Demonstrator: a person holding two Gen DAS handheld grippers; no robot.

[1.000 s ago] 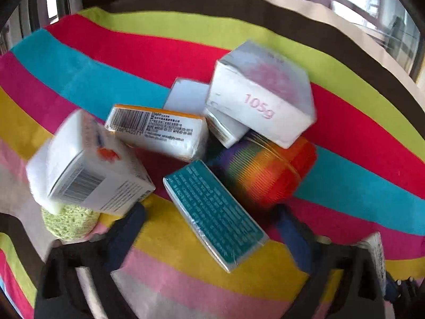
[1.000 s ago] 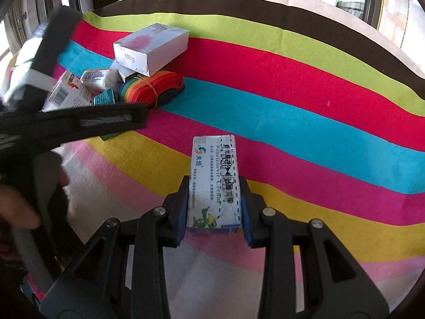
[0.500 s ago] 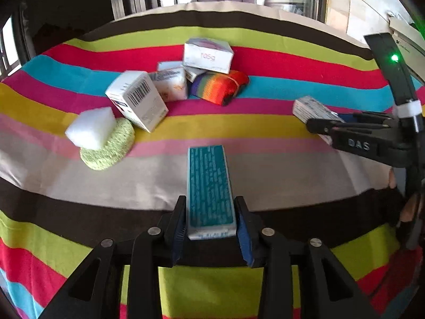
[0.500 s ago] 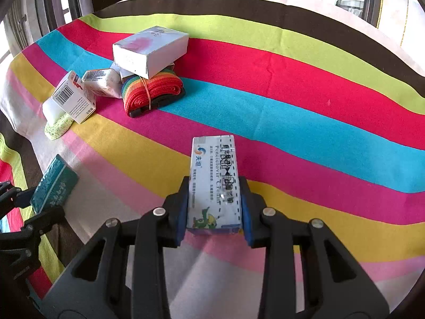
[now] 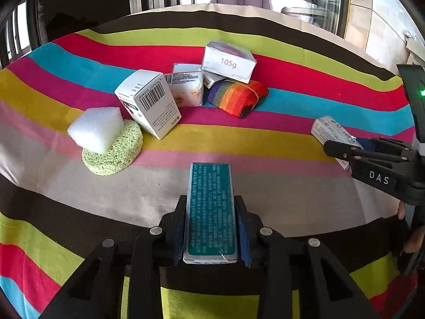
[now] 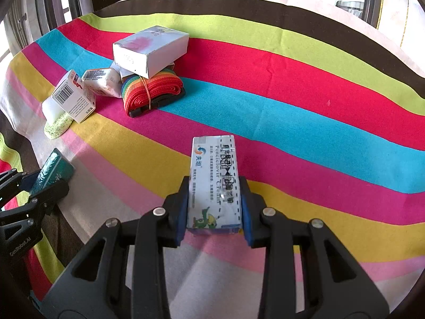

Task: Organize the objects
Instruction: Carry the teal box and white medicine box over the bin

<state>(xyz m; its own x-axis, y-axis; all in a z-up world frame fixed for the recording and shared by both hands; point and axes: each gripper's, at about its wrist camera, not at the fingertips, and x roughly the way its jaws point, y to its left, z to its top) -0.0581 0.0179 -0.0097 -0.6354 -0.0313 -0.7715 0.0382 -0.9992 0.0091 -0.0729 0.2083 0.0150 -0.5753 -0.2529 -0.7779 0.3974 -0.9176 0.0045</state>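
In the left wrist view my left gripper (image 5: 210, 202) holds a teal box (image 5: 209, 226) lengthwise, its jaws closing tight on the long sides. It hangs over the near beige and brown stripes of the striped cloth (image 5: 265, 133). The right wrist view shows the same teal box (image 6: 54, 168) at the far left. My right gripper (image 6: 215, 186) is shut on a white and blue medicine box (image 6: 215, 164) above the yellow and pink stripes. That box (image 5: 329, 130) also shows at the right edge of the left wrist view.
A pile sits at the back: a white "105g" box (image 5: 228, 63) atop a rainbow strap roll (image 5: 239, 97), a soap packet (image 5: 186, 87), a tilted barcode box (image 5: 148, 101), and a white sponge (image 5: 97, 127) on a green pad (image 5: 114, 154). Windows lie beyond.
My left gripper closed on the teal box beside the pile and drew back with it toward the near edge of the cloth. The right gripper and its box kept still.
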